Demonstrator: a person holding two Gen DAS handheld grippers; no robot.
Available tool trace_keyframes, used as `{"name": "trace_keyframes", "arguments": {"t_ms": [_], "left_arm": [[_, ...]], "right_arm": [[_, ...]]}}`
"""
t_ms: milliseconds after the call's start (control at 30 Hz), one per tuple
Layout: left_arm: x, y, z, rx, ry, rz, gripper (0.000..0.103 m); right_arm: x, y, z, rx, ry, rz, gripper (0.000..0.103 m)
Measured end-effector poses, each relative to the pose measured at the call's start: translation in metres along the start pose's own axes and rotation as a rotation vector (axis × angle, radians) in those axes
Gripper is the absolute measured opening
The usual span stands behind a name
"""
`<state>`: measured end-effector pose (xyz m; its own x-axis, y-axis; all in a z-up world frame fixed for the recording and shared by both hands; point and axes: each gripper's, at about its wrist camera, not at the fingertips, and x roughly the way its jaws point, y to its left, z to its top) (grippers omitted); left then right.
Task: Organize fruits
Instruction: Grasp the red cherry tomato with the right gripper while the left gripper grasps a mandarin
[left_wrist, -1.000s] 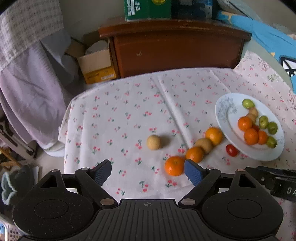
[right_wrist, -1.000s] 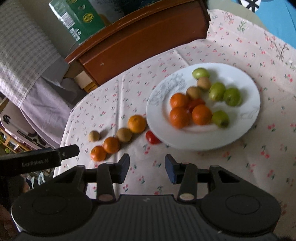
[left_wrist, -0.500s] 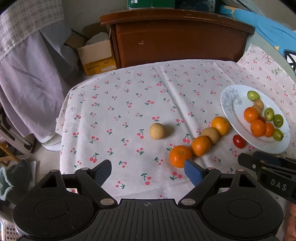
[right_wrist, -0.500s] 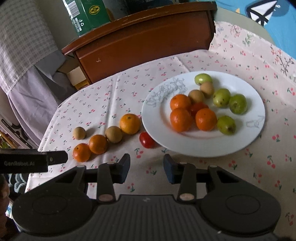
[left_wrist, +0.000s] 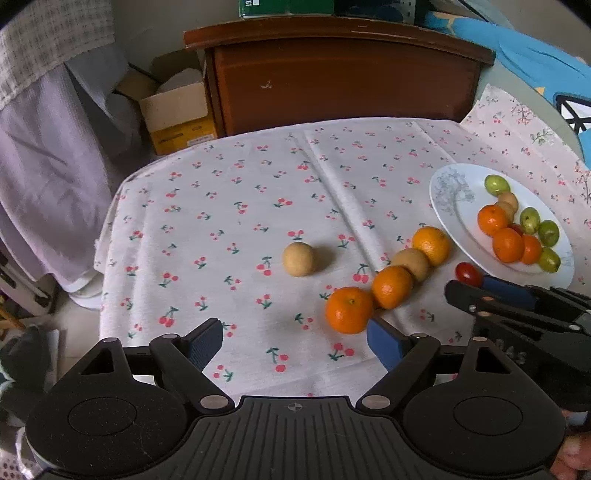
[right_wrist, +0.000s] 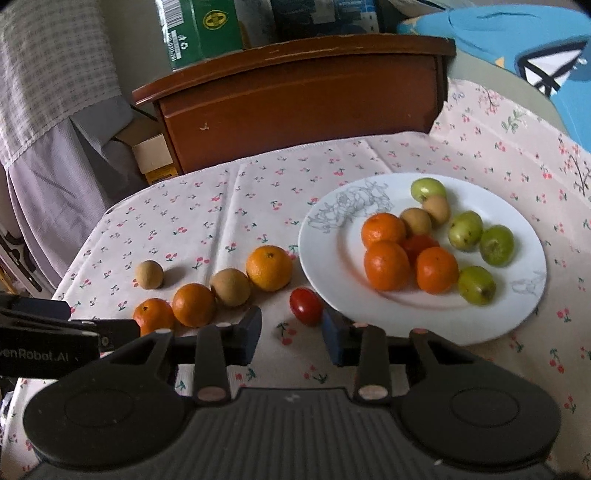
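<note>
Cherry tomato sits just before open right gripper.

Red fruit on plate mostly hidden behind oranges.

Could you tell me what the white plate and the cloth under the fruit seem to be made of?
White plate: likely glazed ceramic, glossy, with a soft sheen and grey printed sketches. Cloth: thin woven fabric, matte, creased along fold lines, printed with small cherries.
</note>
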<state>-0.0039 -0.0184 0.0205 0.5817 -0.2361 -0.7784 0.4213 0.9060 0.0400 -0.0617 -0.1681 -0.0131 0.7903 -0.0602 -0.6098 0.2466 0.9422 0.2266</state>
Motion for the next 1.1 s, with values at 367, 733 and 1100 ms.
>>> {"name": "trace_keyframes", "arguments": {"t_ms": [367,733,1100], "left_arm": [[0.011,-0.003,0.0,-0.026,-0.01,-0.033,0.084],[0.019,-0.01,0.0,-0.002,-0.024,-0.063,0.066],[0.018,-0.02,-0.005,0.071,-0.03,-0.075,0.029]], "right_arm": [[0.008,0.008,0.0,-0.044,-0.027,-0.024,0.025],[0.006,0.005,0.003,-0.034,-0.001,-0.018,0.02],[0.0,0.006,0.003,-0.033,0.047,0.027,0.019]]}}
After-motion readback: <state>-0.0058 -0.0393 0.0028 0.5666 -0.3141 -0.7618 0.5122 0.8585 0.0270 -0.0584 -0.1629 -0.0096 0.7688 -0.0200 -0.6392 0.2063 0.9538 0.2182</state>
